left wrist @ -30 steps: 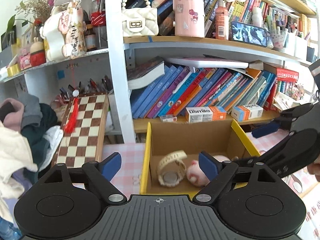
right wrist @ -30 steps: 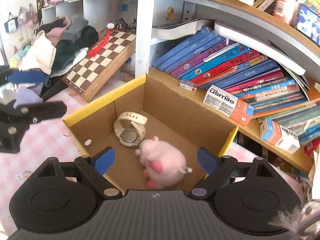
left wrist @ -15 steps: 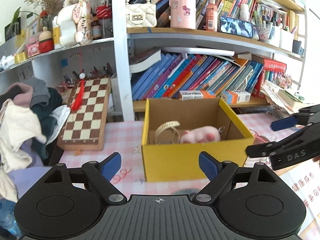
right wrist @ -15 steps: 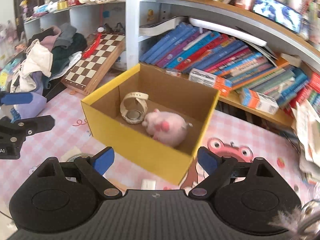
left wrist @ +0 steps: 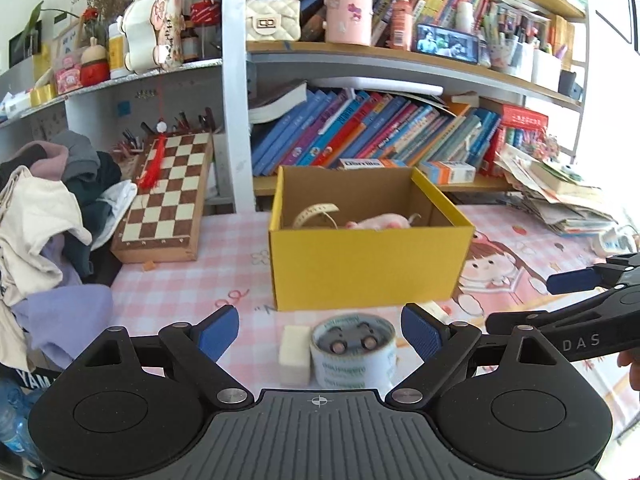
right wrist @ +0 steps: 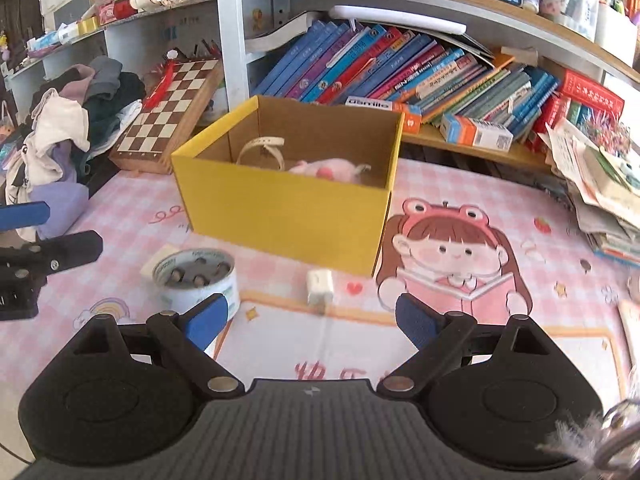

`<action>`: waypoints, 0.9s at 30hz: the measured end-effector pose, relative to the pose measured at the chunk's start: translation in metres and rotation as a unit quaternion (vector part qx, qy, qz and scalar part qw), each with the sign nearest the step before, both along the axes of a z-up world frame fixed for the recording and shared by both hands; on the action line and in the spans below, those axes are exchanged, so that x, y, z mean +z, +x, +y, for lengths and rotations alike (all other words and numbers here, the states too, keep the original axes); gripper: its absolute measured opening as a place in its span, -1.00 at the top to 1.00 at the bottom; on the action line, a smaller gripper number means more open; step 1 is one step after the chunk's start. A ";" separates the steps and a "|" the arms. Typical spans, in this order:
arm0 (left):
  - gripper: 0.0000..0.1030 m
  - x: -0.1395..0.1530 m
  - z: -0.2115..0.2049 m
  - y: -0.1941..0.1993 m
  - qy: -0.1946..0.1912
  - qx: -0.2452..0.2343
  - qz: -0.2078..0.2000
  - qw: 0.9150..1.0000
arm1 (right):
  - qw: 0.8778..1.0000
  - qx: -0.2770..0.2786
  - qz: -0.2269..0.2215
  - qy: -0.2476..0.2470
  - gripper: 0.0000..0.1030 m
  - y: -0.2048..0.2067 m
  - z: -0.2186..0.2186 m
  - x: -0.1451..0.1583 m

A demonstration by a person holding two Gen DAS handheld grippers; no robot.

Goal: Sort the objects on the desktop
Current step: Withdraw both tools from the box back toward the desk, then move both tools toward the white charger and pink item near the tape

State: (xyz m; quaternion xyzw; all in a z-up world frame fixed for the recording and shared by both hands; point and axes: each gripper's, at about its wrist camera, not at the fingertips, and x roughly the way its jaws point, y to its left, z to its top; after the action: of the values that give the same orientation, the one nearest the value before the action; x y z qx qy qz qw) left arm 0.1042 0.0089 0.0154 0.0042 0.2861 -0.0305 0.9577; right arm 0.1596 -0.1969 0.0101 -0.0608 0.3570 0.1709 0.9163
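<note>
Both tools, the left tool and the right tool, are hanging released and empty in front of the yellow box, which is already holding the watch and the pink plush. A second ago both were hovering over the box; now they are sitting back from it, probably lining up the tape roll, eraser and white charger lying on the counter before the box

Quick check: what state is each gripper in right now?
Left gripper: open, holding nothing.
Right gripper: open, holding nothing.
</note>
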 end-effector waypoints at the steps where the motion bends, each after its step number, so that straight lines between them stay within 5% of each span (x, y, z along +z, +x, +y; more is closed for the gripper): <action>1: -0.76 -0.002 -0.001 -0.003 0.002 -0.002 0.003 1.000 | 1.000 -0.002 -0.002 -0.001 -0.77 -0.004 0.001 -0.001; 27: -0.77 -0.026 0.004 -0.042 0.016 0.010 0.049 0.999 | 0.999 -0.034 0.017 0.003 -0.90 -0.067 0.017 -0.025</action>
State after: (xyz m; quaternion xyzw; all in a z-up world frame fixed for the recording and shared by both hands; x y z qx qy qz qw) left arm 0.0626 0.0133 -0.0102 0.0154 0.3333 -0.0164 0.9426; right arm 0.0922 -0.1797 -0.0154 -0.0426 0.3743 0.1415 0.9155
